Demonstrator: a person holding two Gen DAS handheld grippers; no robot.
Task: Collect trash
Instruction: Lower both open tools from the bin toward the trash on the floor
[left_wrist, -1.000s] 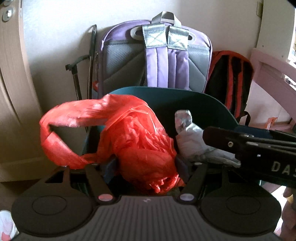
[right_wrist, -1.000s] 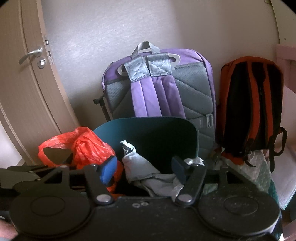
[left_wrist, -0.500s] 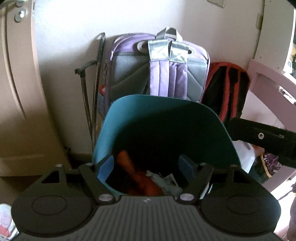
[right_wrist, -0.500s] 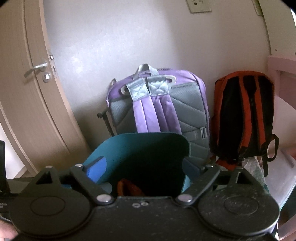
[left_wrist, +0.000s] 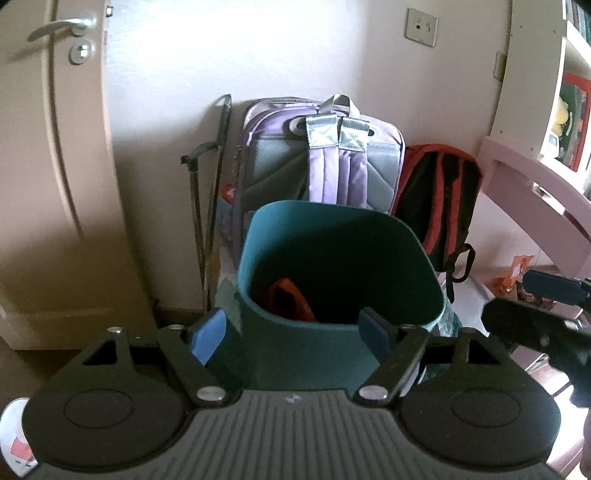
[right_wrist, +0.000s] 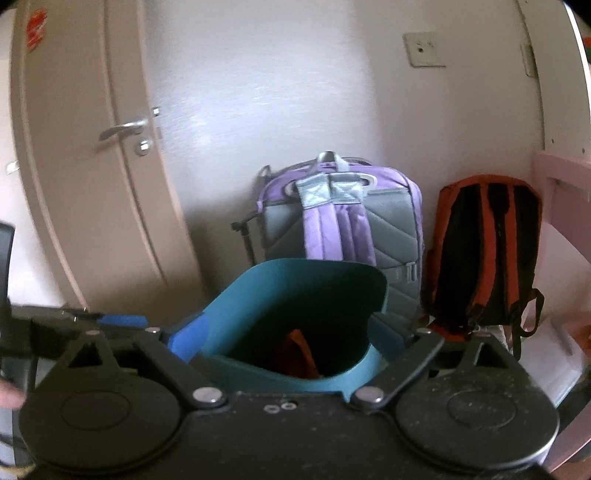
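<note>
A teal trash bin (left_wrist: 258, 236) stands on the floor in front of two backpacks; it also shows in the right wrist view (right_wrist: 255, 280). An orange-red plastic bag (left_wrist: 291, 299) lies inside it, and shows in the right wrist view (right_wrist: 301, 350) too. My left gripper (left_wrist: 291, 330) is open and empty, held above and in front of the bin. My right gripper (right_wrist: 284, 338) is open and empty, also above the bin's near rim. The right gripper shows at the right edge of the left wrist view (left_wrist: 535, 317). The grey trash is not visible.
A purple and grey backpack (left_wrist: 325, 162) and a black and orange backpack (left_wrist: 439, 195) lean on the wall behind the bin. A door (left_wrist: 48, 147) is at the left. Pink furniture (left_wrist: 535, 184) and shelves stand at the right. A dark stick (left_wrist: 218, 184) leans beside the purple backpack.
Both grippers let go of their trash, the red bag and the grey wad, into the bin. Both have since risen and pulled back, so the bin looks smaller and lower.
</note>
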